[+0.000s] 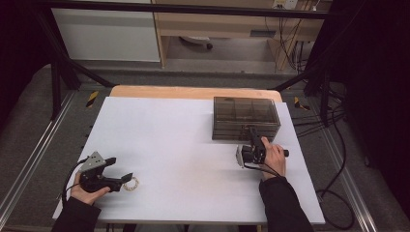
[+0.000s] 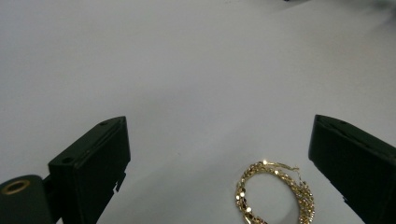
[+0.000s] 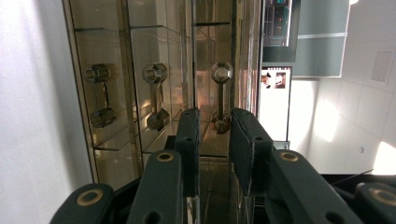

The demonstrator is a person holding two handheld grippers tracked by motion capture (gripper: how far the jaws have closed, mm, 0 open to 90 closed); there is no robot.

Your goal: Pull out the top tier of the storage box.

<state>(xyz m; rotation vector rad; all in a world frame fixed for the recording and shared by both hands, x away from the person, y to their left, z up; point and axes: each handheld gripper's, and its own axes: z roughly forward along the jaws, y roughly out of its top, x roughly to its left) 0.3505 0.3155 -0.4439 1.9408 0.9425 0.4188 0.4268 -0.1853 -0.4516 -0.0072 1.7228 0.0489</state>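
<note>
A pair of gold hoop earrings lies on the white tabletop near the front left. My left gripper rests beside it, open. In the left gripper view the earrings lie low between the wide-apart jaws of the left gripper, nearer the right jaw and touching neither. A smoky clear drawer box stands at the back right. My right gripper points at its front. In the right gripper view the right gripper has its jaws narrowly either side of one drawer handle, with a gap still showing.
The white tabletop stretches wide between the two hands. Two more drawer handles sit beside the flanked one. Black frame bars and cables run around the table's back and right side.
</note>
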